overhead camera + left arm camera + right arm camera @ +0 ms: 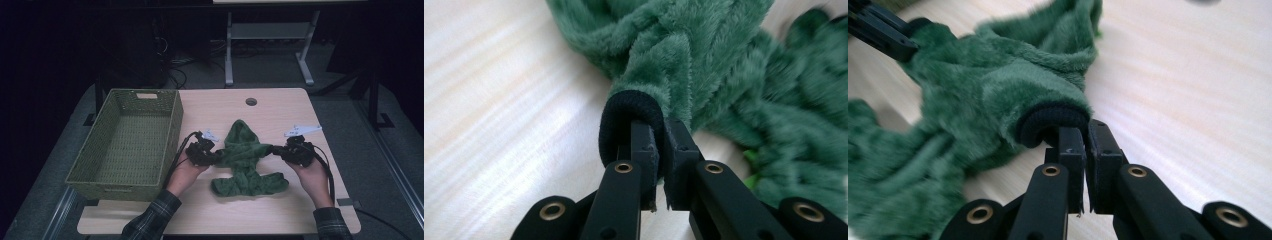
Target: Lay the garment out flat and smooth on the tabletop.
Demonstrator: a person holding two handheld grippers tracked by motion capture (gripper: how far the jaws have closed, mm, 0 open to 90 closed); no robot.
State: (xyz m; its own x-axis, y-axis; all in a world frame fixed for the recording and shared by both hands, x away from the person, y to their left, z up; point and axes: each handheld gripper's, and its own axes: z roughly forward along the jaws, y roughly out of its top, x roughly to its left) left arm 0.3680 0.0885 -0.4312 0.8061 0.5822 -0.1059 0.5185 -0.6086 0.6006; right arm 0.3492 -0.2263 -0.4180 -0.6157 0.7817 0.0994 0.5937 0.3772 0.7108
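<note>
A small green fleece hooded garment (245,160) lies spread on the light wooden table (280,210), hood pointing away from me. My left gripper (210,155) is shut on the black cuff (629,117) of one sleeve (674,55). At the garment's other side my right gripper (280,150) is shut on the other sleeve's black cuff (1053,122). In the right gripper view the left gripper's black jaws (883,32) show at the top left, holding the far sleeve. Both sleeves are stretched out sideways between the grippers.
A green woven basket (127,142) stands open on the table's left side, close to my left hand. A round cable hole (251,101) sits near the table's far edge. Beyond the table stand the legs of a desk frame (270,45) on a dark floor.
</note>
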